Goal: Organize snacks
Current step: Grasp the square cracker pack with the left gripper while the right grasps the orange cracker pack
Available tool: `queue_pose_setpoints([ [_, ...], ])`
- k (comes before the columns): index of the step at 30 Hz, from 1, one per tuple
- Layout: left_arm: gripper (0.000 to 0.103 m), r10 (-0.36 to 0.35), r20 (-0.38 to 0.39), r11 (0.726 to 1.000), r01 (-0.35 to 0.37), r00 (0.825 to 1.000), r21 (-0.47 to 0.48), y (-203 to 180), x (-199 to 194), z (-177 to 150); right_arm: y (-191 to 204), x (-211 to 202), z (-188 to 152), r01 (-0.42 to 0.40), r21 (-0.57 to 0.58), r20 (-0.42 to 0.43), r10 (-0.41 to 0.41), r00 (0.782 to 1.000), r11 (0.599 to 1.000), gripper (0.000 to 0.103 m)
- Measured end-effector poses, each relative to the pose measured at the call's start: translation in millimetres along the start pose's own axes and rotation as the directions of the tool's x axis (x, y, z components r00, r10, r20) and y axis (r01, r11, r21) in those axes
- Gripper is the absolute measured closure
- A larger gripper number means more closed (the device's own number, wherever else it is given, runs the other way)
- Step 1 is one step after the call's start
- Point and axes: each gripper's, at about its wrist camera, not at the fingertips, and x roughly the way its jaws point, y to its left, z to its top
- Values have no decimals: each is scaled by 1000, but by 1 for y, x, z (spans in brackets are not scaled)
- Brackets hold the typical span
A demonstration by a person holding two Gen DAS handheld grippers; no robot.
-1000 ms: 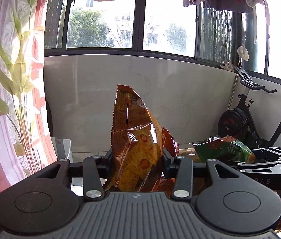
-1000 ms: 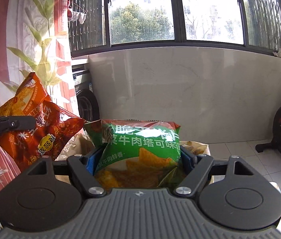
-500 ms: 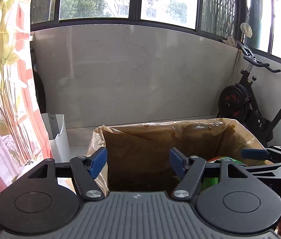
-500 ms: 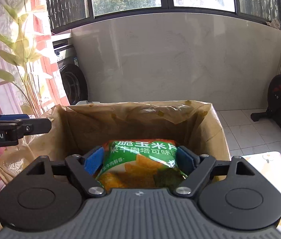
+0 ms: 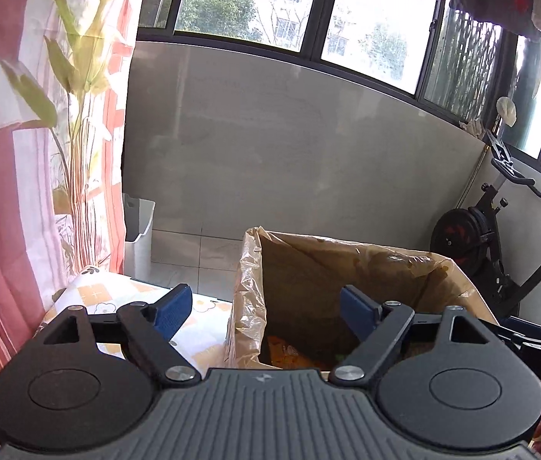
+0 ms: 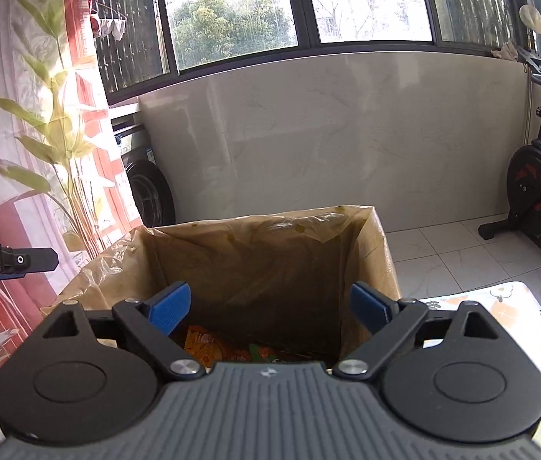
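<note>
Both handheld tongs stand spread and empty above a plastic-lined cardboard box (image 6: 263, 253): the left gripper (image 5: 266, 308) straddles the box's near left corner, and the right gripper (image 6: 270, 306) hangs over its opening. Down inside lie the snack bags (image 6: 228, 349), orange and green packets only partly visible on the bottom, so that part of the job looks done. Whether more snacks wait on the floral-clothed table (image 5: 117, 295) cannot be told; beyond stands an exercise bike (image 6: 539, 180).
</note>
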Motion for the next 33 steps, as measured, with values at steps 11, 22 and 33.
queue_pose_setpoints([
  [11, 12, 56, 60, 998, -55, 997, -25, 30, -58, -40, -2, -50, -39, 1, -19, 31, -1, 1000, 1000, 7],
  [22, 19, 89, -11, 995, -89, 996, -42, 42, -60, -109, -19, -65, -109, 11, -42, -74, -14, 997, 999, 8],
  [33, 25, 110, -115, 993, -114, 987, -23, 43, -51, -156, -38, -68, -164, 104, -34, -166, -108, 980, 994, 8],
])
